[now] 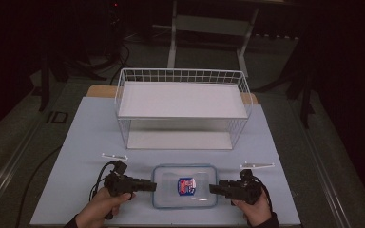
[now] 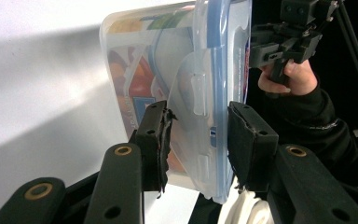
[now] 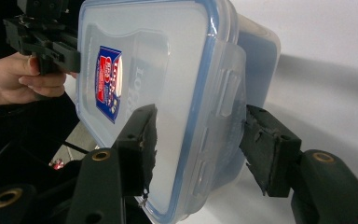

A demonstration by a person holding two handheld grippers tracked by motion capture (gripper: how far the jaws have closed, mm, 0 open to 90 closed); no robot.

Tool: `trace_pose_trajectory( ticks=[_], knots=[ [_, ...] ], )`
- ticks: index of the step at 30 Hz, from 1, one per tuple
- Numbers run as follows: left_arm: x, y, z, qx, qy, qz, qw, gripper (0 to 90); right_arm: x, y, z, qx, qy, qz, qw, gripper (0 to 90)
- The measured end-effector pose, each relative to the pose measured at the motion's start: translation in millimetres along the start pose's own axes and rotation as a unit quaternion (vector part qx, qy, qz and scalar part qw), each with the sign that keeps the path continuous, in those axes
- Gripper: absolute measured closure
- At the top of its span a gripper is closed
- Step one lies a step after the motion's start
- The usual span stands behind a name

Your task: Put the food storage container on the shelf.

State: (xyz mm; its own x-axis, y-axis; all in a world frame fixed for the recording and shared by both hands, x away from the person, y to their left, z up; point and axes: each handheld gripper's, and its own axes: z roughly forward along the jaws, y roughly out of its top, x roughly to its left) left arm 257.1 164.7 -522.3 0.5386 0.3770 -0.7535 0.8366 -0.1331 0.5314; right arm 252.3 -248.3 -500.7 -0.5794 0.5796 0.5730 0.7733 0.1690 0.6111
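Observation:
A clear plastic container [image 1: 184,186] with a blue-rimmed lid and a red and blue label lies near the table's front edge. My left gripper [image 1: 153,184] holds its left end and my right gripper [image 1: 211,188] holds its right end. In the left gripper view the jaws of the left gripper [image 2: 196,135] close on the container [image 2: 182,60] at its end latch, one on the lid and one under the body. The right gripper [image 3: 200,140] clamps the container [image 3: 168,60] the same way. Each view shows the other hand's gripper beyond the box.
A white wire basket shelf [image 1: 183,99] with two levels stands at the back of the pale table mat [image 1: 85,142]. Two small white strips [image 1: 114,156] [image 1: 256,165] lie just behind the grippers. Dark floor surrounds the table.

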Motion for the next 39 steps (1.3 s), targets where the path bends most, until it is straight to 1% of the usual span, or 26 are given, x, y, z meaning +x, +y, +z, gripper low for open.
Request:
trace_pose_trajectory(
  ticks=[2, 4, 6, 9, 10, 13, 15, 21, 24, 32, 37, 39],
  knots=[
    [-1.5, -0.9, 0.0, -0.001, 0.003, -0.001, 1.0, 59.2, 0.7, -0.9, -0.6, -0.003, 0.0, 0.007, 1.0, 46.9],
    [-3.4, -1.1, 0.0, 0.001, 0.006, -0.004, 1.0, 59.4, 3.0, -1.7, -1.0, -0.004, -0.004, 0.008, 0.9999, 47.1],
    [-6.1, -1.0, 0.2, 0.0, 0.011, -0.002, 0.9999, 59.3, 5.1, -2.2, -1.8, -0.003, -0.009, 0.003, 0.9999, 47.3],
    [-9.4, 0.2, 0.1, -0.004, 0.015, -0.001, 0.9999, 59.3, 6.5, -3.0, -3.2, -0.004, -0.013, 0.004, 0.9999, 47.7],
    [-10.3, 1.6, -0.6, -0.005, 0.018, 0.001, 0.9998, 59.4, 6.1, -3.2, -3.5, -0.005, -0.012, 0.009, 0.9999, 47.7],
    [-13.0, 5.3, -1.9, -0.012, 0.022, 0.003, 0.9997, 59.2, 7.5, -0.9, -4.0, -0.01, -0.014, 0.007, 0.9998, 47.8],
    [-14.6, 8.8, -3.2, -0.018, 0.027, 0.011, 0.9994, 59.1, 8.8, 4.0, -5.2, -0.016, -0.017, 0.006, 0.9997, 47.8],
    [-20.0, 23.8, -7.8, -0.041, 0.031, 0.029, 0.9983, 59.0, 10.1, 24.7, -9.7, -0.035, -0.022, -0.003, 0.9991, 48.0],
    [-22.1, 31.2, -9.4, -0.047, 0.036, 0.038, 0.9975, 59.0, 9.5, 33.9, -11.5, -0.043, -0.021, -0.005, 0.9988, 48.1],
    [-17.5, 45.4, -9.2, -0.064, 0.047, 0.04, 0.996, 58.8, 3.4, 55.3, -8.7, -0.046, -0.028, -0.007, 0.9985, 48.0],
    [-15.4, 58.1, -9.8, -0.073, 0.052, 0.04, 0.9952, 58.8, -2.9, 67.9, -6.4, -0.051, -0.027, -0.007, 0.9983, 48.0],
    [-14.5, 63.2, -9.9, -0.079, 0.053, 0.044, 0.9945, 58.8, -4.8, 73.0, -6.1, -0.055, -0.027, -0.007, 0.9981, 48.0]
  ],
)
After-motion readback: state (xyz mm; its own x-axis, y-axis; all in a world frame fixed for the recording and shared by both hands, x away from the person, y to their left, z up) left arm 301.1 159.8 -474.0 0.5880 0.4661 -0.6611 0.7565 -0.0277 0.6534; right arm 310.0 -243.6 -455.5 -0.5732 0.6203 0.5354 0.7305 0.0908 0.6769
